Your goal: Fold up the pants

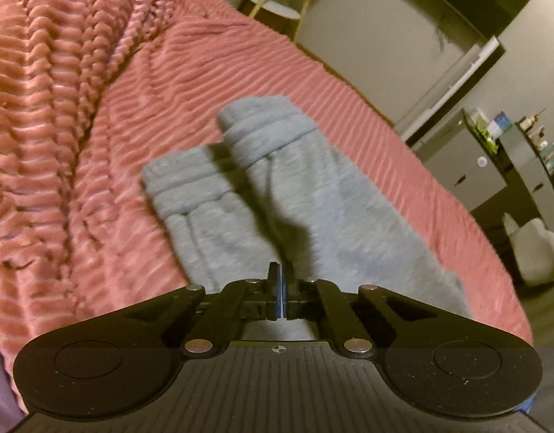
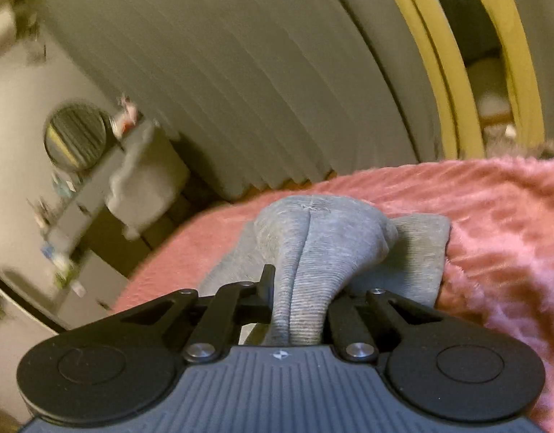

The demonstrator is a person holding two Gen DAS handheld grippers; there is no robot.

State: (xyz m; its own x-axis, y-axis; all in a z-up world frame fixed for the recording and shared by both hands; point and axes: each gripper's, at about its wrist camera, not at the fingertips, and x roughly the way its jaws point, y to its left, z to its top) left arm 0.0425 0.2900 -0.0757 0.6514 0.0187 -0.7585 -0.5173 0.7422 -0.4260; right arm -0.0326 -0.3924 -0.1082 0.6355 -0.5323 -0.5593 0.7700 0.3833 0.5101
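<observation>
L gripper (image 1: 281, 281): jaws pressed together, blue pads face to face w/ only a hairline slit btwn them; nothing visibly clamped at the tips, though grey fabric lies right under and in front, so whether a thin layer is caught I can't tell; gripper tilted down over the pants (image 1: 277, 198). R gripper (image 2: 300, 299): jaws narrow, clamped on a bunched ridge of the grey fabric; fabric runs up btwn the fingers w/ a centre seam showing, bulges into a rounded hump past the tips; only the left-side finger (image 2: 266, 281) clearly seen, the other hidden behind cloth.

Pants: grey sweat-type knit, lying on the bed; in L wrist view both legs stretch away from the gripper, ribbed cuffs (image 1: 266, 133) at far end, one cuff sitting farther up than the other, legs side by side and touching, dark shadow falling across them; in R wrist view a flat ribbed panel (image 2: 421, 252) spreads out beside the hump.

Bed cover: pink ribbed plush blanket (image 1: 96, 126), rumpled into thick folds on the left in L view. Beyond: grey pleated curtain (image 2: 277, 72), yellow-framed mirror (image 2: 454, 72), round mirror (image 2: 76, 137) over a cluttered dresser, blurred.
</observation>
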